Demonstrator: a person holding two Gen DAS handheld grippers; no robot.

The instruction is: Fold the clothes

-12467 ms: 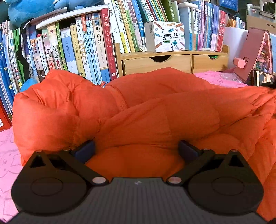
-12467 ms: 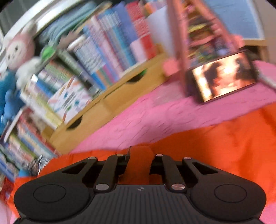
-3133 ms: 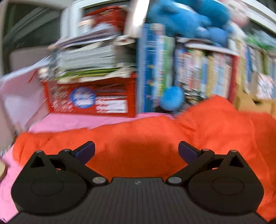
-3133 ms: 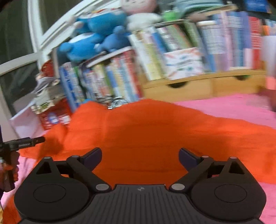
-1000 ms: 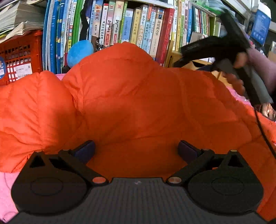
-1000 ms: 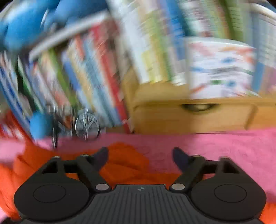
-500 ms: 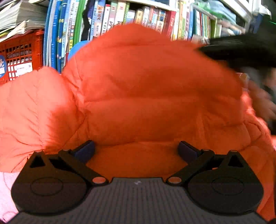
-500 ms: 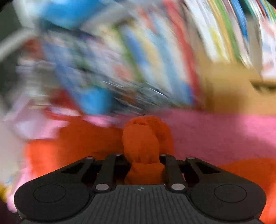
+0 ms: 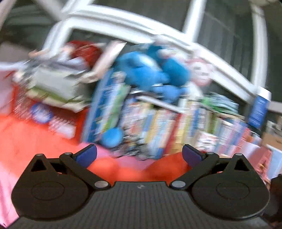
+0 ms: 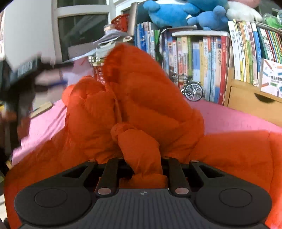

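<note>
Both fingers of the right gripper (image 10: 142,158) pinch a bunched fold of the orange jacket (image 10: 141,98). Left gripper (image 9: 139,155) fingers spread wide, holding nothing.

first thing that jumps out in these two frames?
The orange puffer jacket, heaped up mid-frame on the pink bedcover, with a bunched fold pinched in the shut right gripper. Then the blue plush toys atop the bookshelf behind. The left gripper hangs open and empty, its view motion-blurred.

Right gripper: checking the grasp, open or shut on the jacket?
Shut: the right gripper pinches a bunched fold of the orange jacket, lifted.
</note>
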